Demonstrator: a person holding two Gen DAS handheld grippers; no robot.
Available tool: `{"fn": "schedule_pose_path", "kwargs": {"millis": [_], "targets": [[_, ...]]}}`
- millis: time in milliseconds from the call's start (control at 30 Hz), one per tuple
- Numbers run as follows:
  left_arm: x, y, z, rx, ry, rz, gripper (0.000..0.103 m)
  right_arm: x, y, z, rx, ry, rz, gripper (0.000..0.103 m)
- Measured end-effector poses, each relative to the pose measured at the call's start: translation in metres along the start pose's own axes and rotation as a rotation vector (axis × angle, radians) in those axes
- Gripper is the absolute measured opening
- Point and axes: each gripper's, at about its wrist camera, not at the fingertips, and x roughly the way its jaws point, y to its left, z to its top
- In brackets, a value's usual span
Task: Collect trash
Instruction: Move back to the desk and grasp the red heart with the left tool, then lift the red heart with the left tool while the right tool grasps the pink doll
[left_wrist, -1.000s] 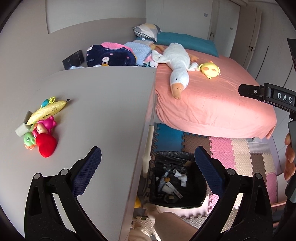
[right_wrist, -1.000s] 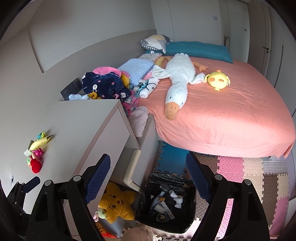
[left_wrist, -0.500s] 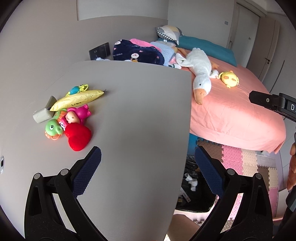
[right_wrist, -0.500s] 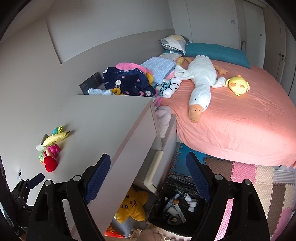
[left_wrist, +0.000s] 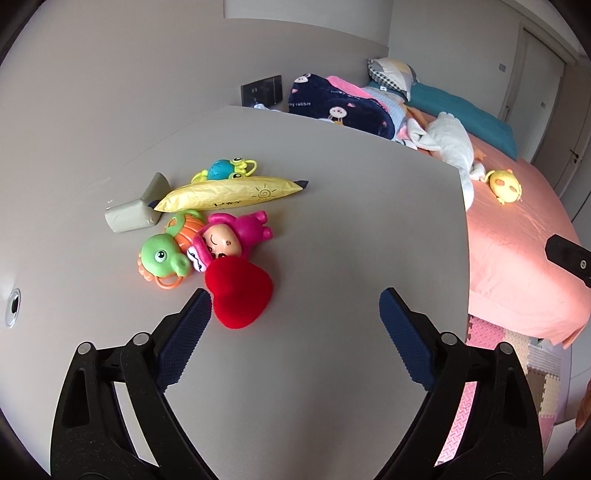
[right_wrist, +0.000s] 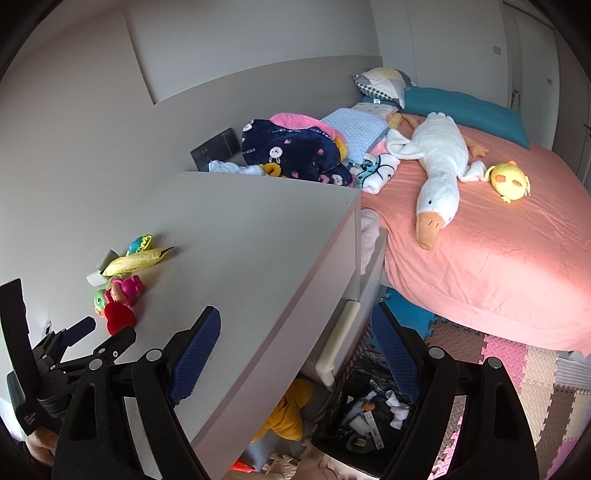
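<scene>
A: Where does the bench (left_wrist: 332, 236) end?

B: Its right edge drops off toward the pink bed (right_wrist: 498, 251), with foam floor mats (right_wrist: 517, 369) below. Its far edge meets folded blankets (right_wrist: 295, 147). From the toy cluster to that right edge the bench top is bare.

A: And the cluster itself?

B: It sits at the bench's left side, near the wall: a yellow wrapper (left_wrist: 232, 192) lying across the top, a grey crumpled piece (left_wrist: 129, 218) touching its left end, a blue-and-green toy (left_wrist: 225, 170) behind it, a green turtle toy (left_wrist: 162, 258), a pink doll (left_wrist: 229, 236), and a red plush heart (left_wrist: 238, 291) nearest the camera.

A: The jaws?

B: The left gripper (left_wrist: 295, 310) is closing, yet nothing lies between its jaws; the heart is just beside the left pad. The right gripper (right_wrist: 295, 332) is spread wide and empty over the bench's front corner, above the black trash bin (right_wrist: 369, 413) on the floor.

A: Any writing?

B: The navy blanket reads "rabbit". The wrapper carries a small sun drawing and dark print too small to read.
</scene>
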Motion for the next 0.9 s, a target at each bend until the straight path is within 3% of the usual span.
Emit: {"fn": "schedule_pose_path", "kwargs": {"millis": [267,333,400,433,900], "targets": [[0.024,0.016,0.007,-0.025,0.038,0.04,0.078,0.007,0.002,0.002,-0.003,0.009,0.005,0.084],[0.03,0.02,0.007,-0.024,0.056,0.036,0.07,0.01,0.003,0.003,-0.001,0.012,0.006,0.084],[0.037,0.023,0.006,-0.029,0.082,0.019,0.051,0.013,0.005,0.003,-0.003,0.016,0.007,0.084],[0.041,0.025,0.006,-0.035,0.095,0.009,0.047,0.014,0.006,0.003,-0.006,0.016,0.008,0.084],[0.022,0.048,-0.002,-0.047,0.041,-0.006,0.046,0.03,0.046,0.001,-0.074,0.044,0.043,0.084]]}}
